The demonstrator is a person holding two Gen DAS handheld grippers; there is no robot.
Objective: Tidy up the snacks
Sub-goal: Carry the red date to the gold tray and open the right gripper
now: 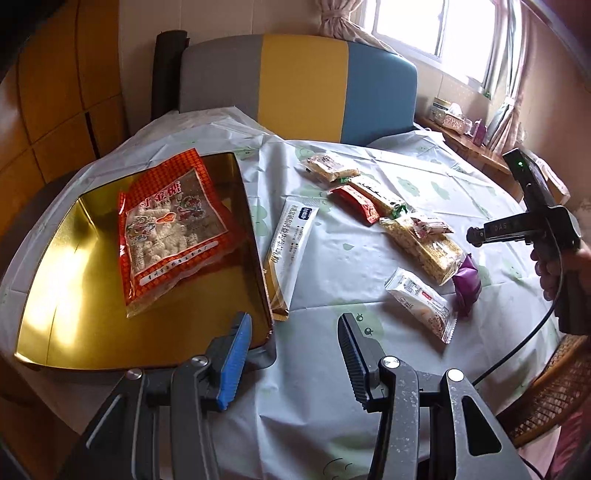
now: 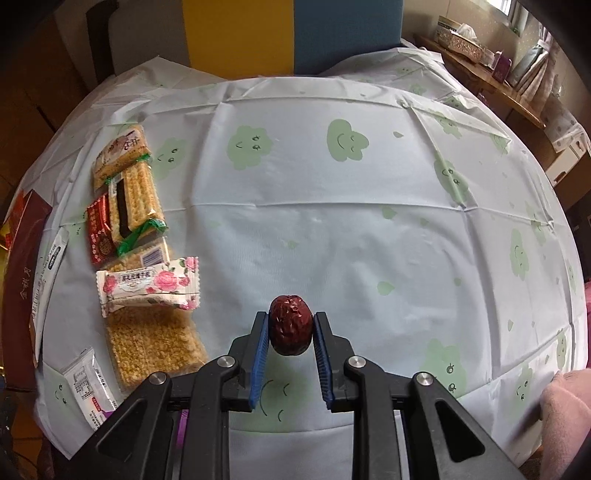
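Over the tablecloth (image 2: 295,177), right gripper (image 2: 290,332) pinching a dried red date (image 2: 289,328). Left gripper (image 1: 295,350) open, holding nothing. Next, probably: carry date to gold tin (image 1: 74,295), let go gently.

Table cover (image 2: 332,221): pale blue sheet, creased, printed with green smiling clouds; lies over my table.
Chair (image 1: 303,81): backrest in grey, yellow and blue panels, against the table's far edge.
Window (image 1: 436,29): bright, top right, pink curtain (image 1: 340,18) tied beside it.
Side shelf (image 2: 476,70): wooden, carrying a tissue box (image 2: 461,37).
Wicker seat (image 1: 550,387): lower right.
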